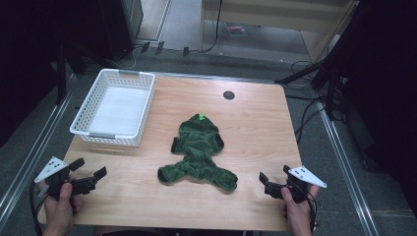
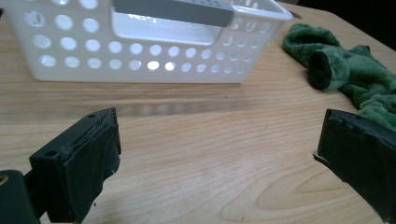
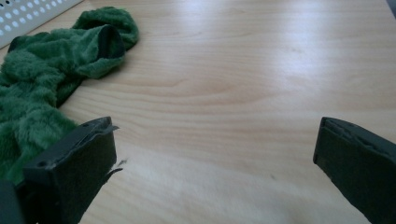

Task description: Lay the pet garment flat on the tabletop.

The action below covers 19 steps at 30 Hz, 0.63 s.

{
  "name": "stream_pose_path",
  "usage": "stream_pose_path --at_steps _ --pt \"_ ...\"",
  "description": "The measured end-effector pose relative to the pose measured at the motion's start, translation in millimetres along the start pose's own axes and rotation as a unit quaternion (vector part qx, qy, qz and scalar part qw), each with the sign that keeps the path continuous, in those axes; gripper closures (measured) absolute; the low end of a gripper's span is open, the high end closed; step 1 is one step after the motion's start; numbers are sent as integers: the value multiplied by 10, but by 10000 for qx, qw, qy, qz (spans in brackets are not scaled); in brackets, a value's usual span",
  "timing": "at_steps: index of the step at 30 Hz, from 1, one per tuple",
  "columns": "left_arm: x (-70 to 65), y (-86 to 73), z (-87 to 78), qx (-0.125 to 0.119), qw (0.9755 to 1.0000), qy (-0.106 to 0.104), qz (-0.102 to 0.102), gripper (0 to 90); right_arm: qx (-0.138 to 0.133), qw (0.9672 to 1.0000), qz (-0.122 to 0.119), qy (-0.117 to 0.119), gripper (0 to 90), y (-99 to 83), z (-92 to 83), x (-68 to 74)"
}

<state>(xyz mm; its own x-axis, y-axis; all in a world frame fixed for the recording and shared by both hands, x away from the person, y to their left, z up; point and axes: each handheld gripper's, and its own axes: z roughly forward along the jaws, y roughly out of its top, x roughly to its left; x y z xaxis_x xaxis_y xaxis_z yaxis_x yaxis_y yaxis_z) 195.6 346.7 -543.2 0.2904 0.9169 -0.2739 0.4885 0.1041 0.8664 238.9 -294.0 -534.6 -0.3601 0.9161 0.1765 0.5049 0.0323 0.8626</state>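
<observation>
- Fleece first: the green fleece garment (image 1: 199, 155) lies spread flat on the wooden table (image 1: 255, 123), near the middle, with its hood end toward the far edge and its two leg parts splayed toward you.
- A small bright green tag (image 1: 201, 117) sits at the garment's far end.
- Your left gripper (image 1: 90, 173) hovers over the near left corner of the table, held in your left hand (image 1: 61, 209). Its jaws stand wide apart with nothing between them; bare wood shows in the gap in the left gripper view (image 2: 219, 158).
- From that same view, the garment (image 2: 350, 70) lies off to the right, one dark-lined cuff facing the camera, and it is clear of the pads.
- Your right gripper (image 1: 277, 181) is at the near right side of the table, in your right hand (image 1: 297, 211), pointing toward the garment. Its jaws are also spread wide and hold nothing.
- In the right gripper view (image 3: 217, 154), the fleece (image 3: 42, 84) lies just beside the left-hand jaw; whether it touches that jaw you cannot tell from here.
- The white perforated basket (image 1: 115, 108) stands at the far left of the table, well apart from the garment, with a grey handle piece on its near and far rims.
- A round dark grommet (image 1: 228, 95) sits in the tabletop beyond the garment.
</observation>
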Motion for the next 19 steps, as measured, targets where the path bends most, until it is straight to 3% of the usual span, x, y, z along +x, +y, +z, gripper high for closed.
stream_pose_path --at_steps 4,8,10,14,19 --pt "142 -7 -80 -36 9994 307 -133 0 -9 10000 25 -50 0 -164 -120 -54" --pt "199 -13 -49 -23 9991 301 -305 0 -133 9999 54 21 0 -187 -186 -70" --pt "170 -15 -21 47 9993 327 -166 0 -93 9998 148 -6 0 -205 -149 -80" --pt "95 -23 14 136 9991 388 135 0 -69 10000 70 -15 0 -202 -123 -71" --pt "88 -24 28 169 9989 402 190 0 -69 9999 99 -8 0 -205 -132 -71"
